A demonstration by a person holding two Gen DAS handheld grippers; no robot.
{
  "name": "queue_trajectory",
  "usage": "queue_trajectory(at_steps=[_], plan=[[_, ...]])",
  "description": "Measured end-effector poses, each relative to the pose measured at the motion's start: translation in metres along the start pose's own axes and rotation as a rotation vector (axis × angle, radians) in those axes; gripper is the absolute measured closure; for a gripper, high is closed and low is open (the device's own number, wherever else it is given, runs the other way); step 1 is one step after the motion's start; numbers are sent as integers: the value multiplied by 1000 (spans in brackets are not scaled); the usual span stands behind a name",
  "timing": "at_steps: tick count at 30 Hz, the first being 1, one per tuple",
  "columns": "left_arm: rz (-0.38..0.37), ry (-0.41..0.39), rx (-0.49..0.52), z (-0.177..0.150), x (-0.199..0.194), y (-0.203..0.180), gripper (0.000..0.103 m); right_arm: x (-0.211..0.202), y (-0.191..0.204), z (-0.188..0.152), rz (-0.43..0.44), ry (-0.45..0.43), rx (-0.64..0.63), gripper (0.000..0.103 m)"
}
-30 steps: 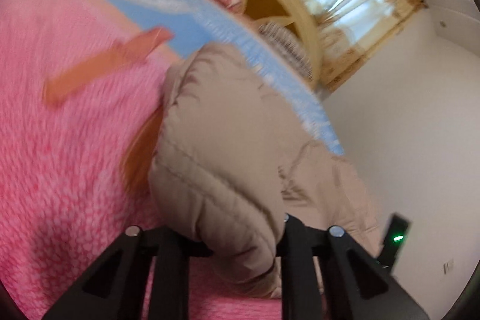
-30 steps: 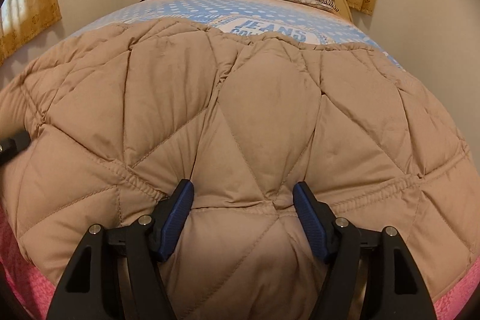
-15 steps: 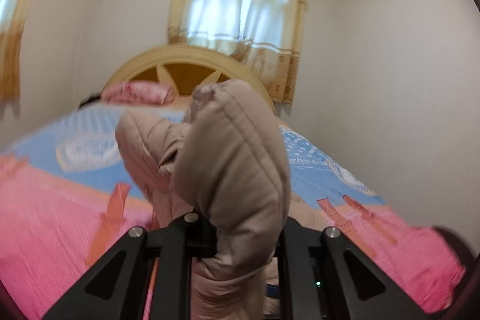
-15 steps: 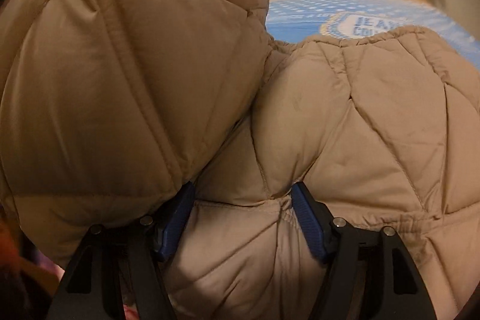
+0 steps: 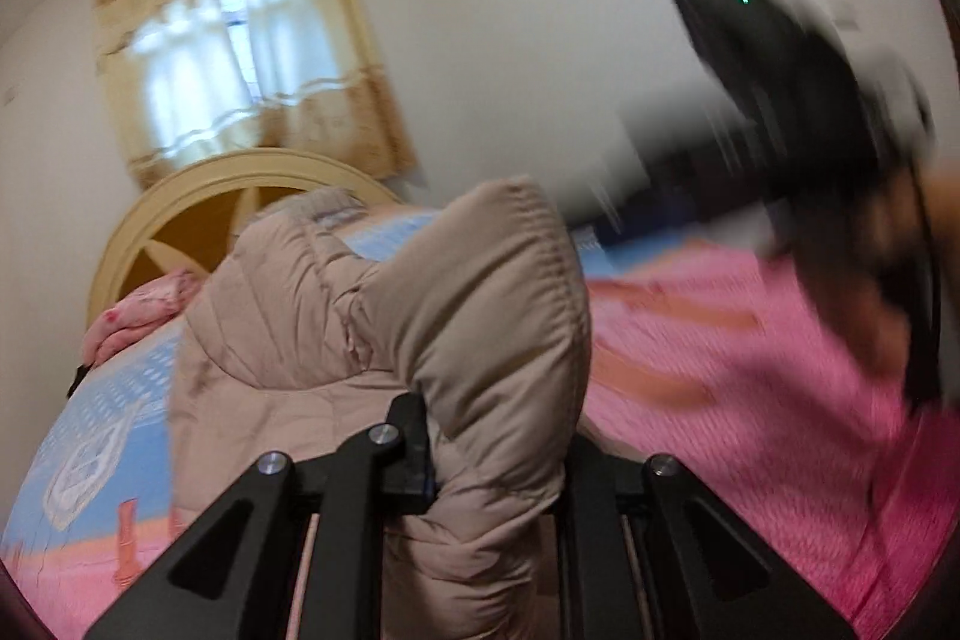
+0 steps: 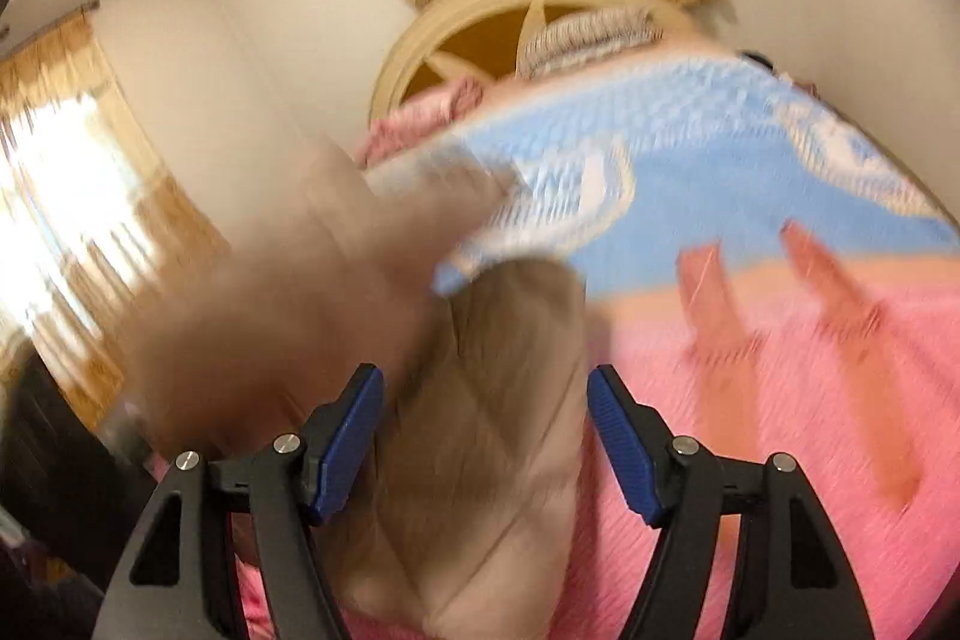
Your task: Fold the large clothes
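A beige quilted puffer jacket is bunched up and lifted off the bed. My left gripper is shut on a thick padded fold of it that bulges over the fingers. In the right wrist view the jacket hangs blurred between the blue pads. My right gripper holds a wide wad of it while its jaws are opening slightly. The right gripper's black body shows as a blur at the upper right of the left wrist view.
The bed carries a pink blanket near me and a blue printed sheet beyond it. At the cream headboard lie a striped pillow and a pink folded cloth. Curtained windows and white walls surround the bed.
The jacket, spread flat a second ago, is now gathered and raised by both grippers. Both hands swung upward and the left wrist rolled. The pink blanket and blue sheet are uncovered.
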State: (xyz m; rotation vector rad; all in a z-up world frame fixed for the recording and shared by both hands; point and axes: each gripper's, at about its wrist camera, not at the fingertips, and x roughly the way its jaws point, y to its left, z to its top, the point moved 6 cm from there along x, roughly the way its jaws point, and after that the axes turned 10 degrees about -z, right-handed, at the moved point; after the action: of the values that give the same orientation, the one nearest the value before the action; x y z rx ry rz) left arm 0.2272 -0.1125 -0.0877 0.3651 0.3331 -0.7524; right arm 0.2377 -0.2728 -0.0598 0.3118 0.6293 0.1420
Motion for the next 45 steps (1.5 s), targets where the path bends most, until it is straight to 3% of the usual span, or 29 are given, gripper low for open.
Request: queue_trajectory(at_steps=[3, 8, 10, 12, 15, 17, 19, 21, 23, 25, 28, 31, 36, 40, 43, 45], plan=[[-4, 34, 57, -14, 13, -15, 89, 3, 10, 23, 24, -1, -54, 32], [36, 60, 151, -19, 16, -33, 86, 67, 35, 15, 58, 220, -119, 33], [55, 77, 164, -16, 18, -30, 77, 90, 33, 6, 49, 293, -141, 34], [65, 100, 157, -19, 14, -28, 72, 106, 33, -2, 40, 343, -158, 66], [63, 83, 147, -20, -7, -25, 63, 106, 29, -7, 83, 355, -113, 73], [76, 50, 121, -19, -33, -20, 31, 106, 21, -12, 51, 349, -115, 74], [91, 5, 104, -15, -58, -15, 16, 109, 18, -16, 41, 358, -116, 74], [95, -36, 64, -10, -81, -5, 11, 106, 19, -25, 23, 362, -127, 75], [147, -61, 1, -2, -97, 20, 3, 102, 13, -34, 3, 358, -140, 75], [231, -81, -55, 4, -100, 51, 0, 103, 7, -39, -15, 357, -143, 75], [373, -22, -167, 4, -72, 102, 0, 103, 2, -48, -31, 364, -138, 75], [421, 76, -227, 2, -22, 129, 1, 102, 0, -55, -57, 374, -144, 75], [444, 258, -227, -16, 43, 120, 1, 99, -2, -67, -141, 359, -153, 75], [487, 267, -148, -16, 47, 99, 1, 92, -5, -67, -219, 340, -154, 75], [486, 266, -156, -16, 46, 100, 1, 43, 5, -24, -308, 166, -96, 72], [469, 266, -190, -20, 44, 105, 1, 22, 21, 3, -270, 62, -60, 51]])
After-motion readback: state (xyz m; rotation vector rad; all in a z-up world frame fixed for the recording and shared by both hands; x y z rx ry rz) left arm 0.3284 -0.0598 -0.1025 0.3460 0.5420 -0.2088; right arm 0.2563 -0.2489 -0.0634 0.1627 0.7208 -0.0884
